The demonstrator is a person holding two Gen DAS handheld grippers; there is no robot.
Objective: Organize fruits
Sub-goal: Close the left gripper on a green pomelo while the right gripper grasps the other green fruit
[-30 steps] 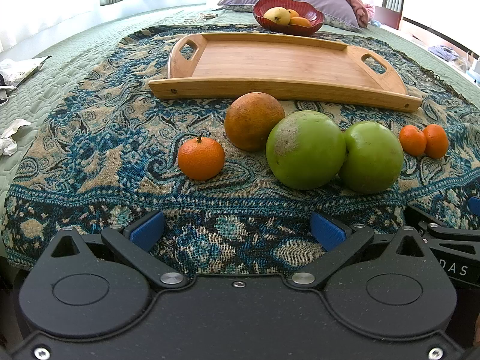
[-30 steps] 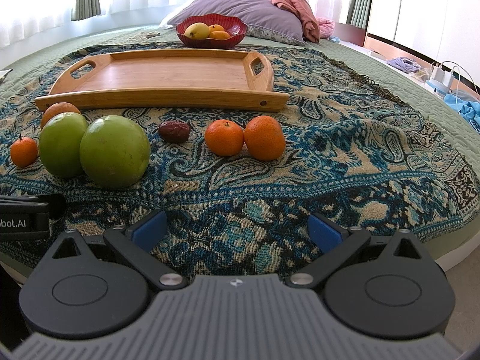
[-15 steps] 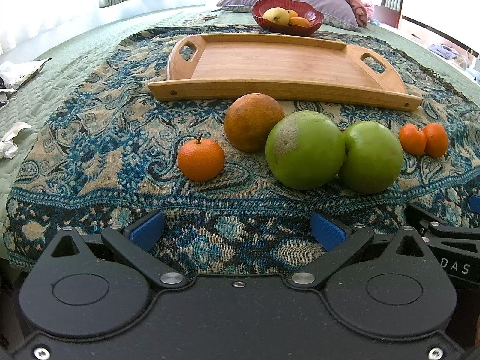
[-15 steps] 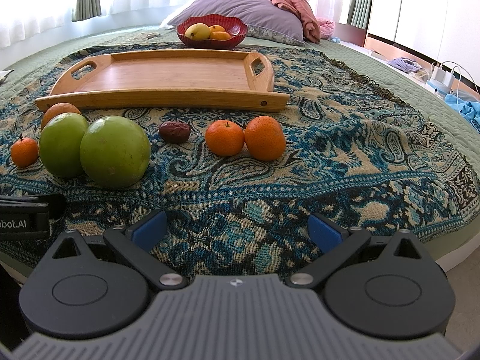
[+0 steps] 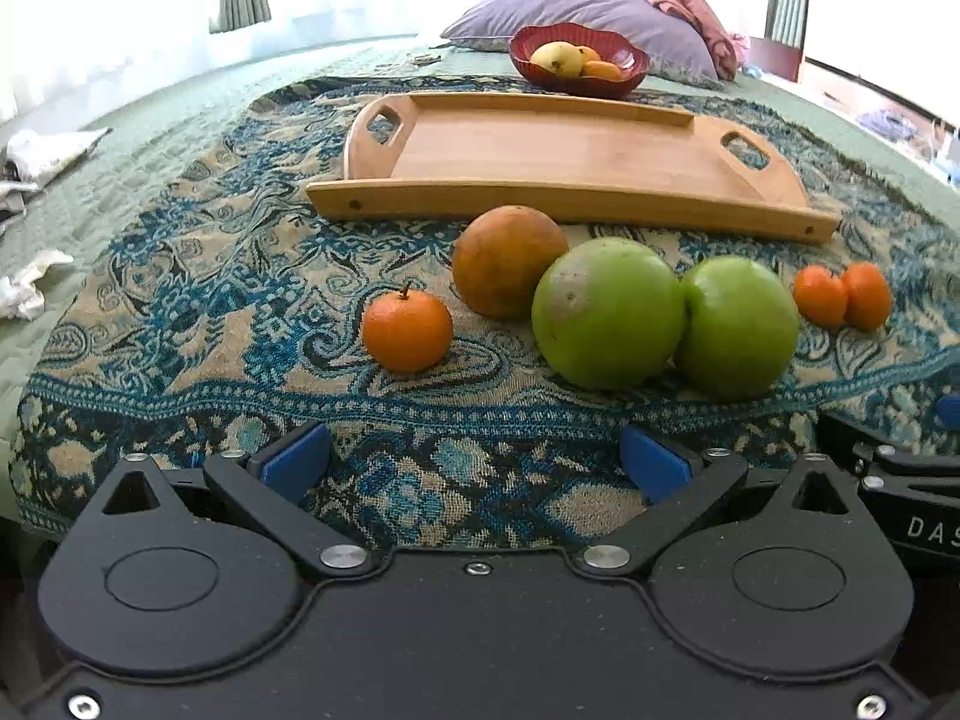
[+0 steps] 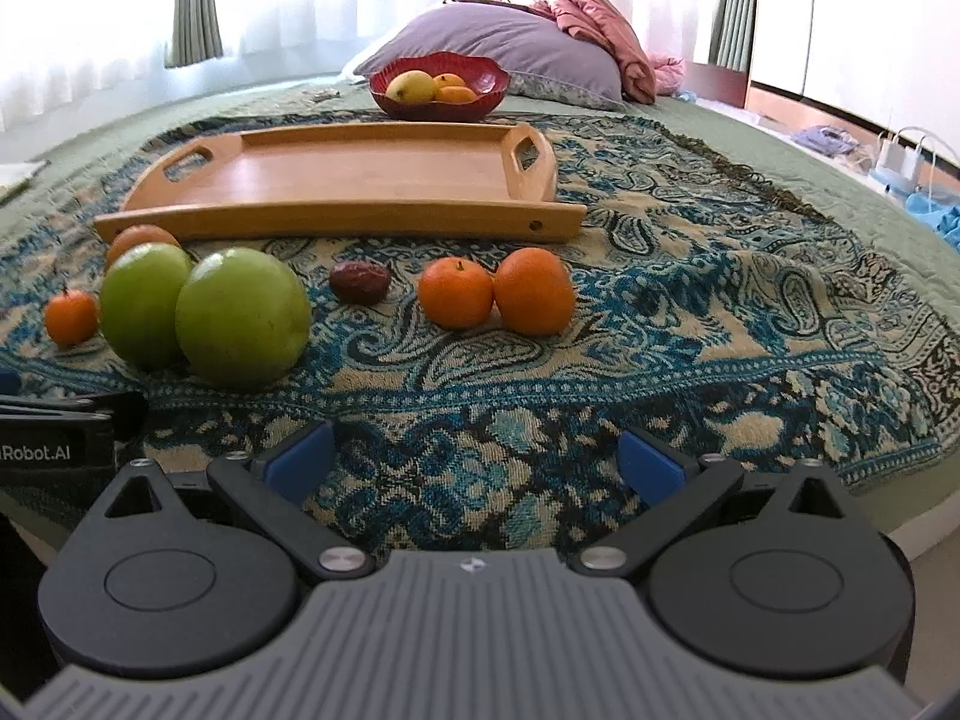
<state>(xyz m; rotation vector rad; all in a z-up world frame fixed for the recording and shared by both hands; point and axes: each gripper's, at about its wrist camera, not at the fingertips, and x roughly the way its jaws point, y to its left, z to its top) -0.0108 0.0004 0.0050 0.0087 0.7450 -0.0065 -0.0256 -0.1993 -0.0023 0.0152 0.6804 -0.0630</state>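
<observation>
**Fruit laid out on the bed, nothing picked up yet**

We are over a bed (image 6: 750, 138) by bright curtained windows, with a blue patterned blanket (image 6: 690, 312) spread across it. On the blanket lies a wooden tray (image 6: 336, 216), bare inside, and past it a red bowl (image 6: 441, 105) that already has a few yellow and orange pieces in it, in front of a purple pillow (image 6: 510, 42).

The loose fruit sits in a row just short of the tray: a small tangerine (image 5: 407, 330), a big orange (image 5: 509, 261), two green fruits (image 5: 606, 315) touching each other, a dark date (image 6: 359, 282) and two more tangerines (image 6: 495, 294) side by side.

Our left gripper (image 5: 474, 459) and right gripper (image 6: 474, 456) both hang low at the near edge of the blanket, fingers spread wide, holding nothing.

We judge the first pick is still ahead. For the left, the lone tangerine is the easy start, since it stands apart from its neighbours; we would come in level, straddle its middle and close gently. The green pair would need separating or a grip from the outer side. The right might do best with the outer tangerine of its pair.

Readable writing: "Robot.AI" on the left gripper's body in the right view, "DAS" on the right gripper's in the left view.
</observation>
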